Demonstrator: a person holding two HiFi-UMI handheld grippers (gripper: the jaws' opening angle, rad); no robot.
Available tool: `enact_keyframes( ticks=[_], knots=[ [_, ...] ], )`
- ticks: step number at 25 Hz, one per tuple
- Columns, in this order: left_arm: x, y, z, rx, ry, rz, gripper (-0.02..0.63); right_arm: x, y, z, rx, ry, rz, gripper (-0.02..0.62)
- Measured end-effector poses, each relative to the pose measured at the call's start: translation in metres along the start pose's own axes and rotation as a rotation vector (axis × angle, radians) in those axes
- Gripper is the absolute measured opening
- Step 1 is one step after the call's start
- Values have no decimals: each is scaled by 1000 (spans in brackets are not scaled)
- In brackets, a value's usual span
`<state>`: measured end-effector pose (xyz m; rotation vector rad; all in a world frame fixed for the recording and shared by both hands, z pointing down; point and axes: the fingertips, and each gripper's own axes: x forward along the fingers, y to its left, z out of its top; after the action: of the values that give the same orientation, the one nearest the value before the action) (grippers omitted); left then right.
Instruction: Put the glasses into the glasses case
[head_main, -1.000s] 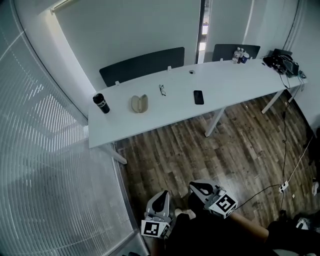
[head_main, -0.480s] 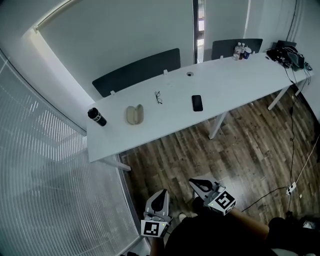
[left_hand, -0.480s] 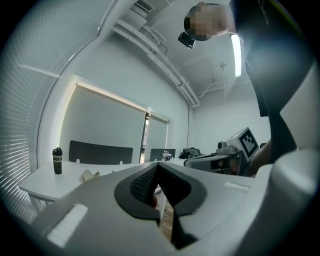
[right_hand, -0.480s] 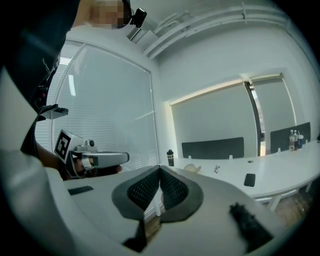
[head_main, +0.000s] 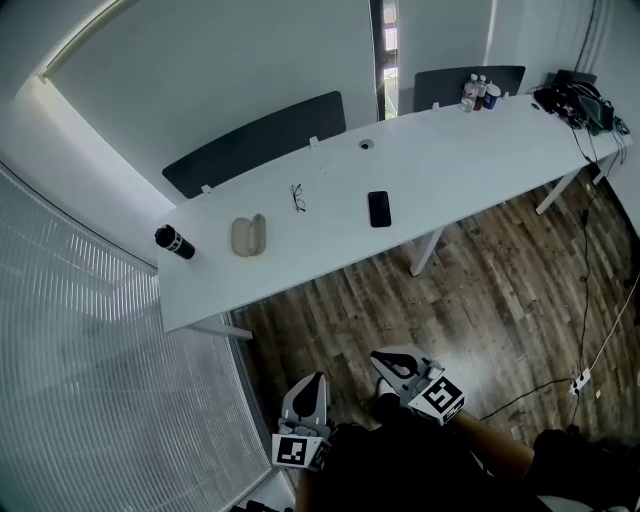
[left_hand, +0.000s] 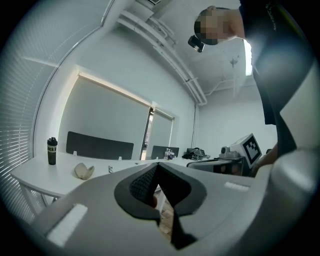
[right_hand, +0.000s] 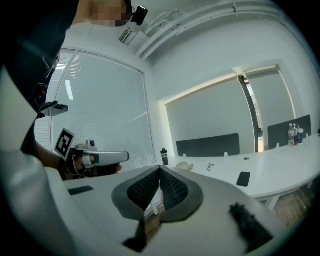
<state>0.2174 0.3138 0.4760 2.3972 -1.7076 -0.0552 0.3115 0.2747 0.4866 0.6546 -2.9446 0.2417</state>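
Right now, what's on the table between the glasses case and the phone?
The glasses lie between the open glasses case and the black phone, set slightly farther back; the head view shows it.

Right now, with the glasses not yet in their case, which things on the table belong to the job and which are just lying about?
For the job: glasses; glasses case, lying open.
Just lying about: phone; black flask; bottles at the table's far end; dark gear near them.
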Motion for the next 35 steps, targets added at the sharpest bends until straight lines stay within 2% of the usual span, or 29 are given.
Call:
enact_keyframes(
  ticks=[2,4,8,11,13,15,21,25,30,35],
  knots=[
    [12,2,7,7,-41,7,8,2,-17,0,11,-7,-17,7],
    [18,2,6,16,-37,16,8,5,-30,2,4,-18,-32,6],
    [23,4,12,44,-44,26,8,8,-33,10,-25,-30,-20,6],
    [29,12,24,56,-98,26,8,17,-37,14,-35,-30,-29,7],
    [28,28,25,43,-116,45,8,24,-40,14,-45,-30,-47,7],
    [25,48,18,20,-86,85,8,30,-45,16,-58,-28,-70,6],
    [27,98,34,49,-106,193,8,50,-66,25,-95,-18,-148,6],
    [30,121,38,61,-107,188,8,74,-83,38,-92,-44,-238,6],
    [28,152,47,63,-112,175,8,111,-78,50,-103,-42,-238,7],
    [18,196,49,41,-107,211,8,138,-76,49,-99,-20,-264,6]
  ],
)
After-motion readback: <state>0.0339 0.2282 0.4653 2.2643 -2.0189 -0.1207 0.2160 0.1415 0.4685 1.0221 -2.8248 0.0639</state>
